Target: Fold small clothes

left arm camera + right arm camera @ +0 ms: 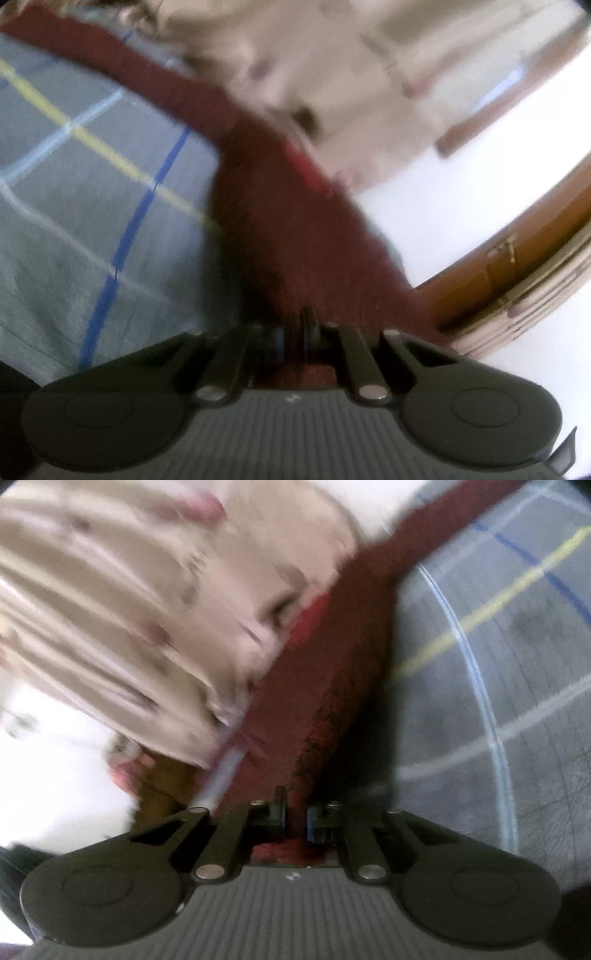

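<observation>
A dark red knitted garment [280,229] stretches from my left gripper [295,332] up and to the left across the view, over a grey sheet. The left gripper is shut on a pinch of that cloth, its jaws nearly together. In the right wrist view the same dark red garment [332,672] runs from my right gripper [295,819] toward the upper right. The right gripper is shut on its edge, with red cloth between the close-set pads. Both views are blurred.
A grey bedsheet [74,221] with yellow, blue and white lines lies under the garment, also seen as the bedsheet [498,664]. Crumpled beige cloth [332,74], the same beige cloth [129,609], lies beyond. A brown wooden frame [517,251] borders bright white floor.
</observation>
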### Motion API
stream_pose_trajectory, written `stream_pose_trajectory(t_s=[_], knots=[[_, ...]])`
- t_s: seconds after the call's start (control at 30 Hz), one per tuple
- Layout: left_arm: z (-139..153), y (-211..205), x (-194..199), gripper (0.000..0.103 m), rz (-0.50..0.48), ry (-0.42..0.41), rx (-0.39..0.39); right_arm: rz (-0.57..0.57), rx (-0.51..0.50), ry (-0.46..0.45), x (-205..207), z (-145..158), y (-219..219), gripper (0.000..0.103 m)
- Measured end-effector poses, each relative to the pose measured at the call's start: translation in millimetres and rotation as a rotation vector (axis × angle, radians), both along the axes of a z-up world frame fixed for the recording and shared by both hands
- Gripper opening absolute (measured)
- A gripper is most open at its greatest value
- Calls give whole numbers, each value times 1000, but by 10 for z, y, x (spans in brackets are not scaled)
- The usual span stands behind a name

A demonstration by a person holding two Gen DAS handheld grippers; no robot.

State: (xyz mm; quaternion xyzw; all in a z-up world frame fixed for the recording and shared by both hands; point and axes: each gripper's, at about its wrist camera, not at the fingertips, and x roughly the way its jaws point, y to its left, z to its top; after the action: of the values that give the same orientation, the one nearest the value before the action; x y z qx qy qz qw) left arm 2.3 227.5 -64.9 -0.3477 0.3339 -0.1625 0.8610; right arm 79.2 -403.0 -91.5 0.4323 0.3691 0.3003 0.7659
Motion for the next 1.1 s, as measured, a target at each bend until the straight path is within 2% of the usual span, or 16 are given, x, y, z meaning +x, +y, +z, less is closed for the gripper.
stream_pose_trajectory(t_s=[0.1, 0.2, 0.27, 0.3, 0.33, 0.37, 0.4, 0.43, 0.47, 0.53, 0.63, 0.73, 0.83, 0.9, 1.03, 1.1], knots=[[-36, -9, 0, 11, -42, 42, 25, -23, 62, 10, -177, 142, -139, 14], [-189, -32, -22, 17, 15, 88, 109, -20, -49, 70, -273, -59, -158, 14], [-160, 56, -68, 25, 108, 101, 109, -50, -88, 137, -280, -302, -224, 19], [-106, 139, -127, 37, 175, 89, 79, -70, -104, 150, -283, -377, -295, 22], [-37, 198, -171, 56, 235, 52, 41, -101, -117, 148, -296, -388, -369, 33], [61, 244, -236, 69, 293, -23, 5, -145, -105, 131, -328, -358, -461, 39], [166, 238, -282, 89, 333, -107, 2, -185, -59, 91, -363, -287, -576, 40], [262, 193, -270, 96, 348, -169, 25, -205, -24, 59, -367, -204, -660, 42], [343, 114, -176, 97, 332, -198, 55, -234, -16, 28, -343, -102, -758, 50], [382, -59, 82, 97, 268, -209, 65, -314, -96, -22, -212, 117, -944, 61], [265, -375, 429, 97, 253, -248, 55, -443, -149, -71, 114, 247, -1359, 61], [33, -655, 771, 97, 262, -227, 82, -567, -136, -56, 504, 149, -1919, 61], [-249, -736, 971, 97, 288, -230, 64, -656, -115, 12, 927, -23, -2405, 61], [-381, -720, 1082, 97, 317, -192, 39, -728, -135, 52, 1174, -119, -2664, 62], [-489, -660, 1120, 97, 347, -178, 43, -803, -94, 106, 1663, -354, -3023, 72], [-498, -690, 1129, 97, 335, -188, 79, -838, -79, 115, 1864, -459, -3150, 77]])
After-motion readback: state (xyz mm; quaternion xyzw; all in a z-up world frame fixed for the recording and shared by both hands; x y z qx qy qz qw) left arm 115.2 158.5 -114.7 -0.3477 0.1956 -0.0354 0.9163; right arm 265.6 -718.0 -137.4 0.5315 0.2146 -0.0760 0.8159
